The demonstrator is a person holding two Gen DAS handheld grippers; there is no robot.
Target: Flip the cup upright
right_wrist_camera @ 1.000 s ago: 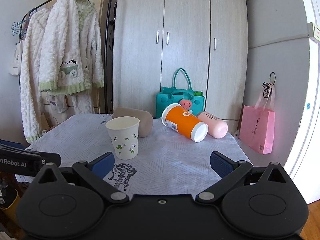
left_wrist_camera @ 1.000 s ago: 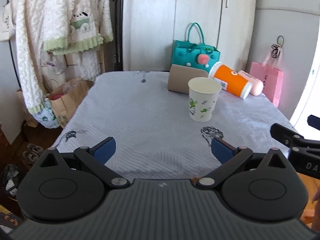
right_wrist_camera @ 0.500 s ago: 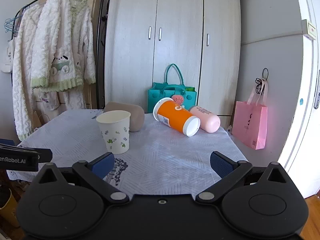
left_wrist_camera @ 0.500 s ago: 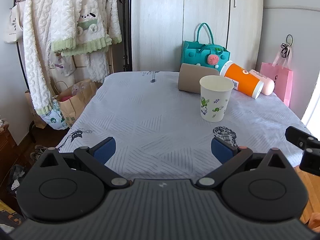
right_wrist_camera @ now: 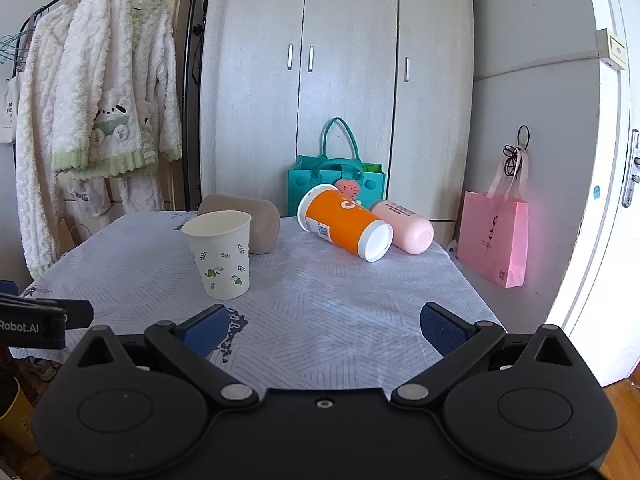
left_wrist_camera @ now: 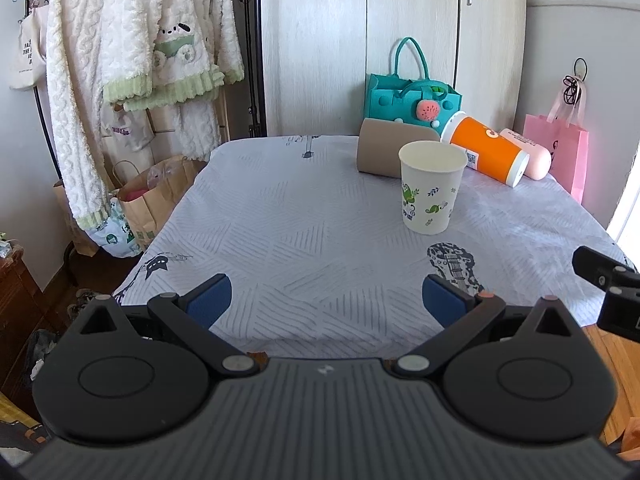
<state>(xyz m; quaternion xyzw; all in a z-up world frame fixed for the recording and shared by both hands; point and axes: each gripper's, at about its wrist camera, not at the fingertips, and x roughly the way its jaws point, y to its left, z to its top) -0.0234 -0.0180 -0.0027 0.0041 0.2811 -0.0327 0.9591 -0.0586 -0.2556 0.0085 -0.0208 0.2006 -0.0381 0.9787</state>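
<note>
A white paper cup with green prints (left_wrist_camera: 432, 188) (right_wrist_camera: 220, 256) stands upright on the table (left_wrist_camera: 300, 240) (right_wrist_camera: 340, 300). Behind it three cups lie on their sides: a brown cup (left_wrist_camera: 384, 152) (right_wrist_camera: 256, 220), an orange cup (left_wrist_camera: 486, 154) (right_wrist_camera: 344, 222) and a pink cup (left_wrist_camera: 528, 154) (right_wrist_camera: 408, 226). My left gripper (left_wrist_camera: 326, 300) is open and empty above the table's near edge. My right gripper (right_wrist_camera: 324, 330) is open and empty above the near edge, to the right of the left one.
A teal bag (left_wrist_camera: 412, 98) (right_wrist_camera: 336, 184) stands behind the cups by the wardrobe (right_wrist_camera: 340, 80). A pink bag (left_wrist_camera: 560, 152) (right_wrist_camera: 494, 240) hangs at the right. Robes (left_wrist_camera: 132, 52) hang on a rack at the left, with paper bags (left_wrist_camera: 156, 200) below.
Both grippers have drawn back and lifted a little from the table, so the cups look farther away. The jaws stay open. The cups have not moved.
</note>
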